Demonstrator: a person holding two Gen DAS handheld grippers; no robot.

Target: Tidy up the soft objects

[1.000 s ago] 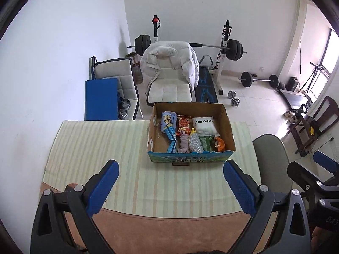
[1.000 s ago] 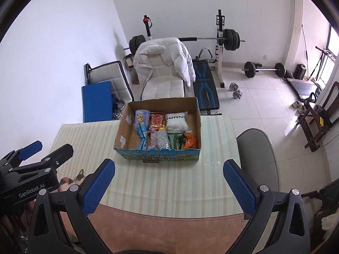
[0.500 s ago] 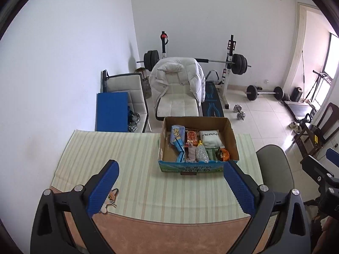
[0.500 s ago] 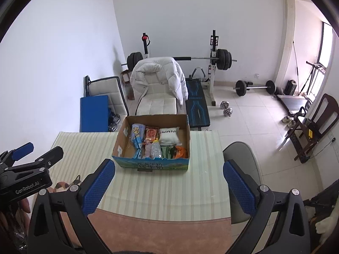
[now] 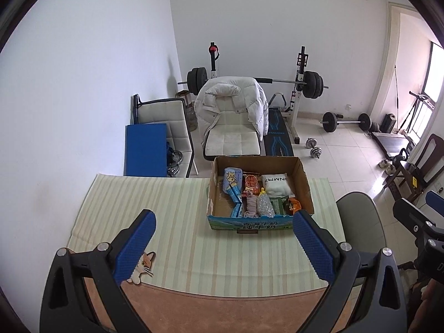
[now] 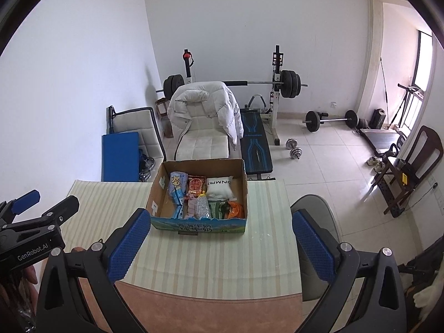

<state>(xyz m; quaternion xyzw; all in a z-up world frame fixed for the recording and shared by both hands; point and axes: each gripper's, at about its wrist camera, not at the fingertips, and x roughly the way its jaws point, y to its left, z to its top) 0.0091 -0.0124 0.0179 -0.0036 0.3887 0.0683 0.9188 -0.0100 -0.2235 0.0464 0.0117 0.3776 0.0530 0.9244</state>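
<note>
Both hand-held grippers, left and right, spread apart and empty above the striped tabletop; soft packets fill the open brown cardboard box; sorting apparently unstarted.

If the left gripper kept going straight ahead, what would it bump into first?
Probably the cardboard box of snacks. The left gripper is open, holding nothing, and points over the striped tablecloth toward the box's front wall; depth is hard to judge.

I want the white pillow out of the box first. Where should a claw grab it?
Come from above and pinch the white pillow across its puffy upper face. It lies flat against the cardboard box back wall, with packets crowding its near edge.
</note>
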